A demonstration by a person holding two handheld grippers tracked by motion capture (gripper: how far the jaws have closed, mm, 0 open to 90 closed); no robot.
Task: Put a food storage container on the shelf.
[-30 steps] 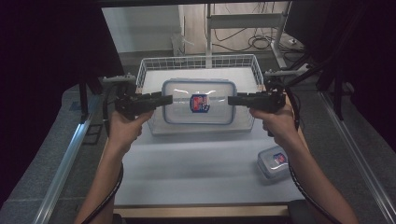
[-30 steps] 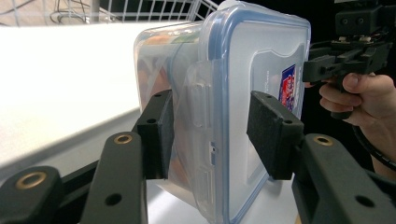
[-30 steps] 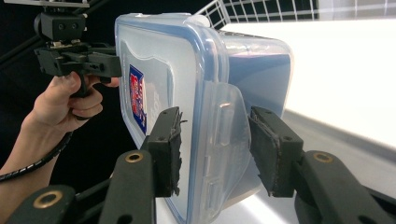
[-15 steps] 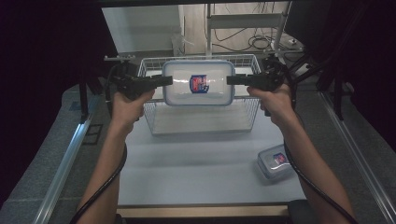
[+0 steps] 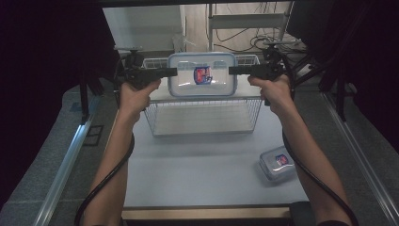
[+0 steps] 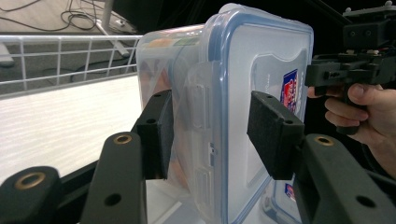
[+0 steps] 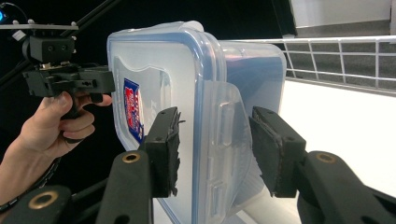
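Observation:
A clear plastic container [image 5: 202, 75] with a blue-rimmed lid and a red and blue label hangs in the air above the white wire basket [image 5: 155, 120], its lid facing the camera. My left gripper [image 5: 173, 72] is shut on its left end and my right gripper [image 5: 232, 70] on its right end. In the left gripper view the pads of the left gripper [image 6: 215, 140] press the container [image 6: 224, 84] across its side clip. In the right gripper view the right gripper [image 7: 217, 149] clamps the container [image 7: 187, 84] the same way at the other clip.
A second, smaller lidded container [image 5: 278, 162] lies on the white table at the front right. The basket stands at the back middle of the table. Dark frame posts and cables rise on both sides, with metal rails along the table's edges.
Both grippers have lifted the container out of the basket and carried it up and away, from the basket's level to above its far rim.

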